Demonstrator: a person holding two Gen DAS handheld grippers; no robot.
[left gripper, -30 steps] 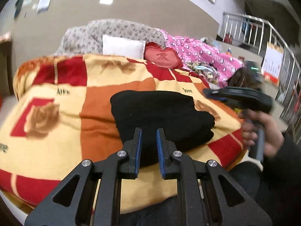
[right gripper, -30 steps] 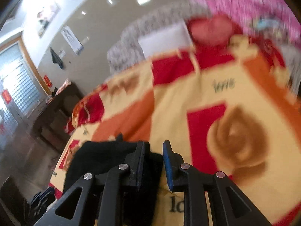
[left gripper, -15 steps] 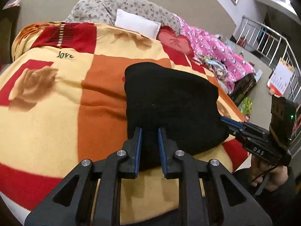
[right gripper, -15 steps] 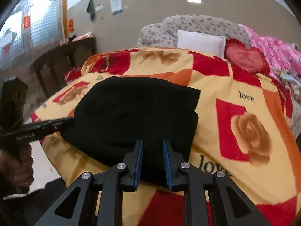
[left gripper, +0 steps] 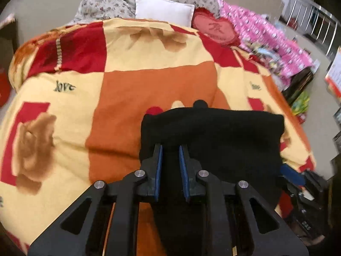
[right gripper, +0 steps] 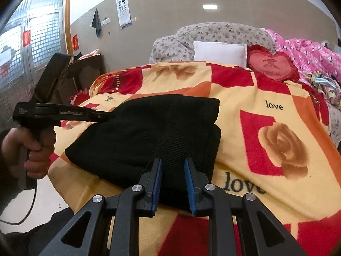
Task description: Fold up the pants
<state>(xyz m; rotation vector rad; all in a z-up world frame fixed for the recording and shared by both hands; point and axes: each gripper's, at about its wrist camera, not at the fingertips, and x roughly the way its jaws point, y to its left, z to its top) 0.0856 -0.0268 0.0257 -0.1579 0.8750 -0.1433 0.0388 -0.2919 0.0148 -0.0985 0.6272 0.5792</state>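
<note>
Pants [right gripper: 145, 132] are lying as a compact black bundle on the checked blanket [right gripper: 277, 98] covering the bed, near the blanket's front edge and well short of the white pillow [right gripper: 220, 52] at the far end. The bundle is appearing already doubled over, with a ribbed band running from its near edge toward its far edge.

Right tongs [right gripper: 172, 185] are sitting at the near edge of the pants, pointing along that ribbed band; black cloth is filling the narrow gap between the blue pads, but whether the pads are pressing on it cannot be told. Left tongs [left gripper: 169, 170] are reaching in at the pants' left end, seen from the side in the right camera [right gripper: 102, 115], gripped by a hand [right gripper: 32, 147]. In the left camera their pads are standing slightly apart over black cloth; contact again cannot be told.

The long axis of the pants is running between the two tongs, one at each end, neither clearly nearer. Judgement: the fold is looking largely complete, and any remaining move is depending on both tongs working from opposite ends.
</note>
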